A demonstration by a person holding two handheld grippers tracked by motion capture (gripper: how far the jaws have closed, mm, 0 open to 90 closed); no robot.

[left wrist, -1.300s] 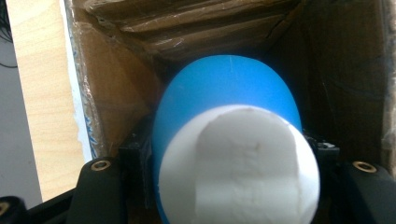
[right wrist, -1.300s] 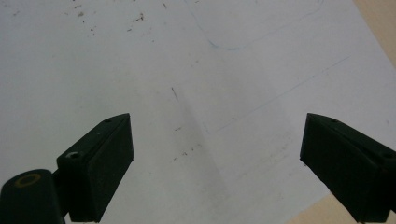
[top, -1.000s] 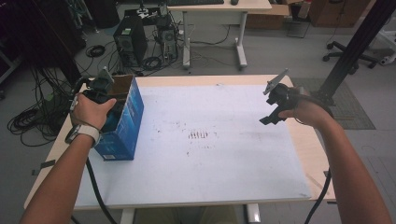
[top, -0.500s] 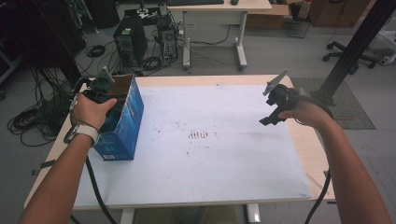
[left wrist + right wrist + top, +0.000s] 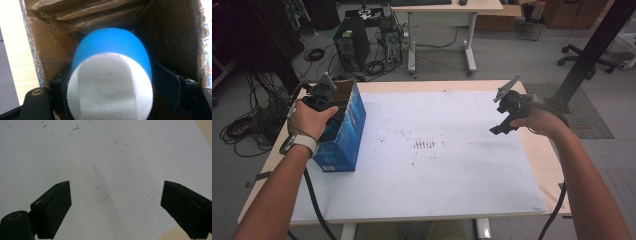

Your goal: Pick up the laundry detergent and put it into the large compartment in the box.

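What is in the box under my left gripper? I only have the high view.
Observer: A rounded blue and white object sits between the left gripper jaws, inside the box.
Operator: Is it gripped?
Observer: No. The jaws have just been opening, and one pad stands clear of it.
Operator: And the right gripper?
Observer: The right gripper is open and empty above the white sheet.

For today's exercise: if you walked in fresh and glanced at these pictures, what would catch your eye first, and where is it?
First, the blue box at the table's left edge, open-topped, with the left tool reaching inside. There, a blue-and-white rounded object sits between jaws that have just been opening. On the right, the right tool hangs open over the white mat.
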